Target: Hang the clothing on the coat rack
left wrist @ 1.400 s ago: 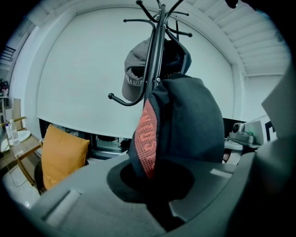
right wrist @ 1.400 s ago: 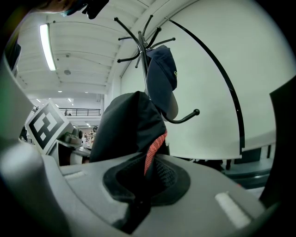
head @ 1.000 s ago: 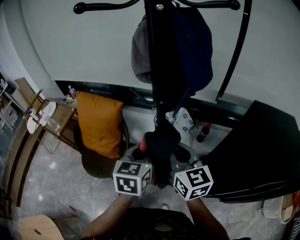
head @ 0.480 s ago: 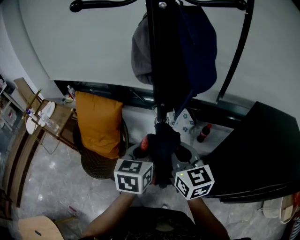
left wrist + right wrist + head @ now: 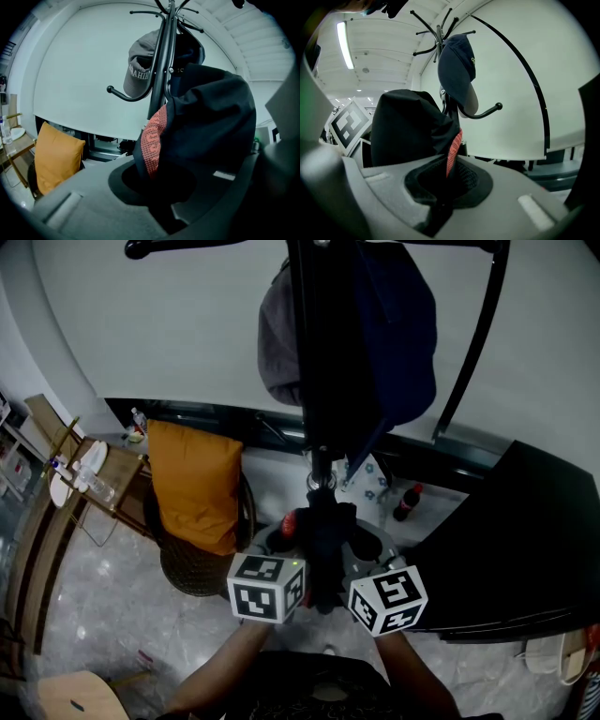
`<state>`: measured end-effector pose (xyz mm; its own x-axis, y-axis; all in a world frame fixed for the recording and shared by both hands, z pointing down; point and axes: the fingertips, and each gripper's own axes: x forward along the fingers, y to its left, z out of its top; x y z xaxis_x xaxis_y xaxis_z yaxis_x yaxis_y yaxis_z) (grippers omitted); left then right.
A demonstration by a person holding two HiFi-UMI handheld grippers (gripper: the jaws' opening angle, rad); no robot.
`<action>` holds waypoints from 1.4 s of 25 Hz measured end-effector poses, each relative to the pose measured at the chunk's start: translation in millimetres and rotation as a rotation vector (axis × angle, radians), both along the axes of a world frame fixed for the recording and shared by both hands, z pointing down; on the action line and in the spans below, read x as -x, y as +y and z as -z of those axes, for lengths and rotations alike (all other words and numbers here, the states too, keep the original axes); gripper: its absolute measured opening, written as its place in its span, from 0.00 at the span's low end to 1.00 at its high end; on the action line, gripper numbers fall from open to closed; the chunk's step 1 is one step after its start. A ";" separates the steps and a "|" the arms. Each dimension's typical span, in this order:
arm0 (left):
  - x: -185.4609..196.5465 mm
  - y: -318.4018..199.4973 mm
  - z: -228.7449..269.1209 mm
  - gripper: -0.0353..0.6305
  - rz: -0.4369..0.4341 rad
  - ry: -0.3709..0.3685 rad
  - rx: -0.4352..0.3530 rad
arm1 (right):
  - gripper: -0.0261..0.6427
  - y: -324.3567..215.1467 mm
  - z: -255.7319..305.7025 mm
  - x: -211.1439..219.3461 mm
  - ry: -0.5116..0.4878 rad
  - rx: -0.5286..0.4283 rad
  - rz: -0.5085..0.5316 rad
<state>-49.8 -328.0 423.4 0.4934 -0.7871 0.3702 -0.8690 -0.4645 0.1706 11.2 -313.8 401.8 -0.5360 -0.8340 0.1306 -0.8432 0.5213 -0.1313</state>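
1. Pale wall (image 5: 141,324) behind, marble floor (image 5: 103,615) below; no worktop in play.
2. Dark garment (image 5: 211,117) with a red mesh strip is bunched up between the two grippers. It sits close by the coat rack (image 5: 314,352) pole, below the hooks; can't tell if it touches.
3. Left gripper (image 5: 157,187): fingers closed on the cloth. Right gripper (image 5: 440,187): same, pinching it from the other side.
4. My read: soft, light, limp fabric. It will sag and slip but won't break. Best hold is near the collar or a loop, so an opening can drop over a hook.
5. Rack carries a grey cap (image 5: 275,334) and a navy cap (image 5: 403,334); the lower curved hooks look bare.
6. Orange cushion (image 5: 197,484) on a chair, off left.
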 end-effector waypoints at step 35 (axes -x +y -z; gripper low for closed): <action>3.7 8.8 -21.1 0.09 0.010 -0.030 0.023 | 0.07 5.4 -20.7 7.1 0.057 0.021 0.036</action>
